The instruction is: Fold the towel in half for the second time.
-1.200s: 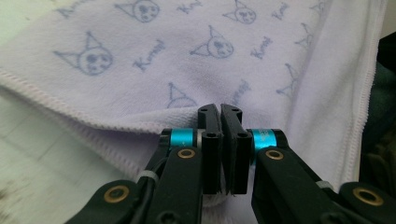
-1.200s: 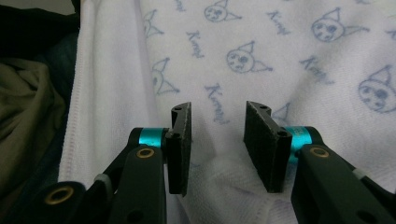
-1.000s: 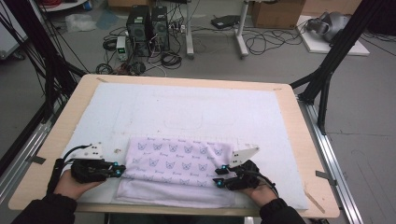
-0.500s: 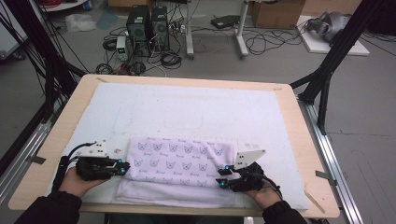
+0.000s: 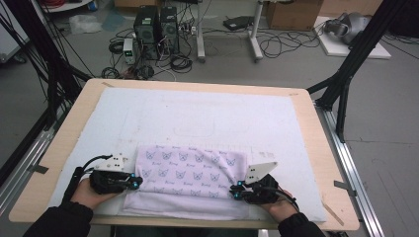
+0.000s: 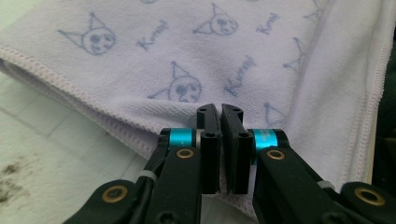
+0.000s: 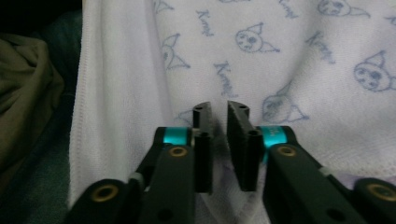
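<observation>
A: The lilac towel [image 5: 190,177] with the cat-face print lies folded over on the white mat [image 5: 207,118], at the near edge of the worktop [image 5: 316,143], its lower hem close to the person's side.

B: And the tongs?

A: The left tongs [image 6: 219,140] sit at the towel's left edge, near its near corner. Their jaws stand almost together, with a thin layer of cloth apparently nipped between them. In the high view they [image 5: 132,182] touch the fabric's left border.

B: The right ones?

A: The right tongs [image 7: 219,140] are at the right edge, jaws narrow, and they have just been closing. Towel fabric runs between them, though the gap is dark and I can't be sure the pads press it firmly. From above they [image 5: 236,192] meet the towel's right border.

B: So which step is this?

A: I judge it as taking hold of the two near corners, ready for another fold.

B: What does the next move need?

A: Both hands lifting together, evenly, and carrying the near edge away toward the far hem, keeping the cloth taut so the edges line up. If the right grip is shallow, the corner could slip out.
</observation>
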`<action>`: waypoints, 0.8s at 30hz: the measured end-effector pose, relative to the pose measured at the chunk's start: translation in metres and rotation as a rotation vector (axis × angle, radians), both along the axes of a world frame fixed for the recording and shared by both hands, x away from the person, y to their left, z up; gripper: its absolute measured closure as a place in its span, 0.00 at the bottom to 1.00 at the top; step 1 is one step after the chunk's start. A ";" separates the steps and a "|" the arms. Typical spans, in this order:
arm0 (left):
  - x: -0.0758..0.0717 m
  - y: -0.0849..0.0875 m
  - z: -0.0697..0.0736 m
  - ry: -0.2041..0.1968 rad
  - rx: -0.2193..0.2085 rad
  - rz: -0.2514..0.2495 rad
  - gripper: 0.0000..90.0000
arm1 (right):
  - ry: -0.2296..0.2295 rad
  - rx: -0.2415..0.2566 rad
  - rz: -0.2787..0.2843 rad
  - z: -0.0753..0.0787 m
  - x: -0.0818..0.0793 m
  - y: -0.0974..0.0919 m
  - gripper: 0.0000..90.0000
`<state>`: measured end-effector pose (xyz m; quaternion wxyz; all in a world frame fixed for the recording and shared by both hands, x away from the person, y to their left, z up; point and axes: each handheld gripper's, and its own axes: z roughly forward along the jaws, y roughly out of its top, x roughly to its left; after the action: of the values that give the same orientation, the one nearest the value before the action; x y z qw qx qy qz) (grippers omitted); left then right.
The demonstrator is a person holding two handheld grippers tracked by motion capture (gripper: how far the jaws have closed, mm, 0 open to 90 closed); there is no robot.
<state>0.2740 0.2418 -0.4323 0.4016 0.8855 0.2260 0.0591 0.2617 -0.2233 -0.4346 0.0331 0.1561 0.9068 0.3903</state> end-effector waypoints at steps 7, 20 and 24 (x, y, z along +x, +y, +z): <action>-0.013 0.016 0.021 -0.031 -0.060 0.015 0.96 | -0.007 0.060 0.008 0.014 -0.003 -0.005 0.96; -0.047 0.027 0.023 -0.007 -0.070 -0.027 0.84 | 0.031 0.125 0.097 0.029 -0.033 -0.013 0.83; -0.032 0.026 0.028 -0.028 -0.093 0.009 0.74 | 0.017 0.155 0.022 0.032 -0.015 -0.020 0.76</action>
<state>0.2417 0.2679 -0.4044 0.4451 0.8640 0.2268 0.0626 0.2463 -0.2437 -0.4023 0.0089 0.1516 0.8757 0.4584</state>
